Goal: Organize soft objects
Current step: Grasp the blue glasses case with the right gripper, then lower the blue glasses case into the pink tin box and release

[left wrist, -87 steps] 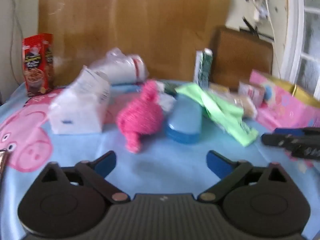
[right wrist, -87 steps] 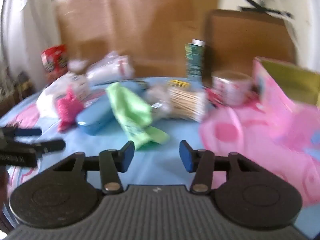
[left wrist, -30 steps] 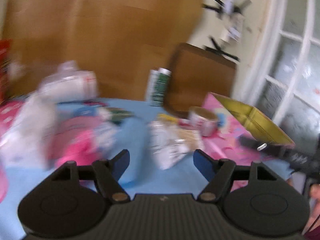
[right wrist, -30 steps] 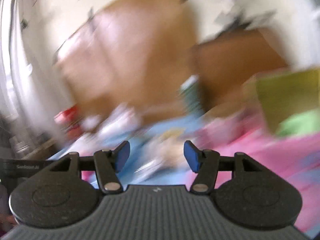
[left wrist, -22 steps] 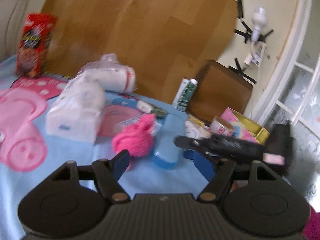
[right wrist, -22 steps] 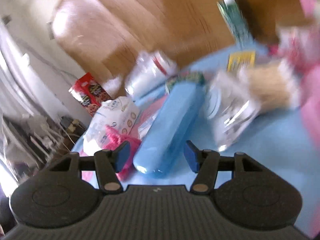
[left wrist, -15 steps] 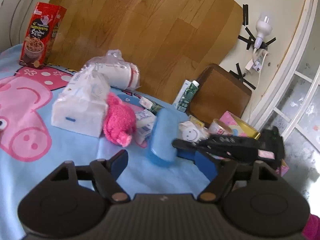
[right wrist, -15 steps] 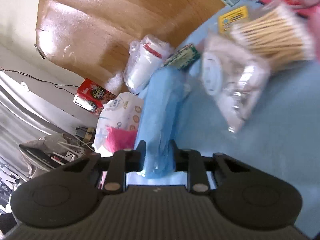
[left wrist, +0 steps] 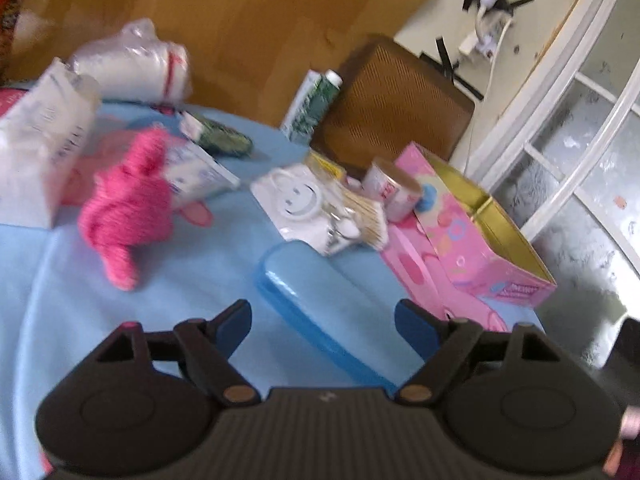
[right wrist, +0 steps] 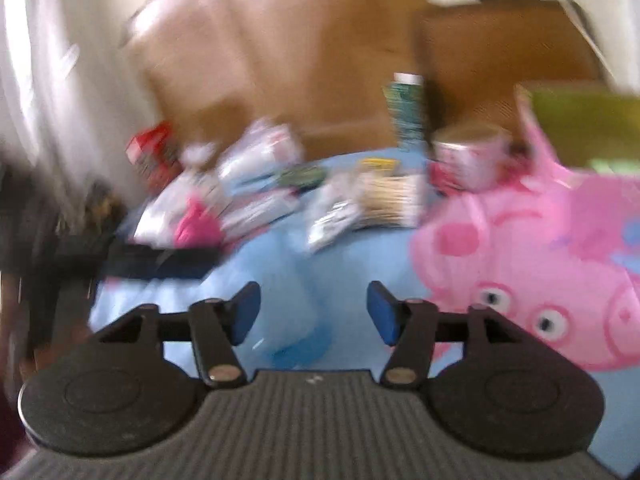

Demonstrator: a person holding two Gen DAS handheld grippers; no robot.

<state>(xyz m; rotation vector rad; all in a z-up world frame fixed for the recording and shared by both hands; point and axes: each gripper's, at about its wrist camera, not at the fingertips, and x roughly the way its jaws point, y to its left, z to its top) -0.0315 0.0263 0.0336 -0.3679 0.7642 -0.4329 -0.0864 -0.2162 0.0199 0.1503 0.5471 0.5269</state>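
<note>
Left wrist view: left gripper (left wrist: 322, 318) spread wide, holding nothing. The blue case (left wrist: 320, 300) now lies loose on the cloth (left wrist: 60, 280), shifted toward the pink box (left wrist: 480, 240); the pink plush (left wrist: 128, 212) sits untouched beyond.

Right wrist view, badly blurred: right gripper (right wrist: 314, 312) has let go of the case (right wrist: 288, 304), jaws apart, probably empty. Plush looks next.
</note>
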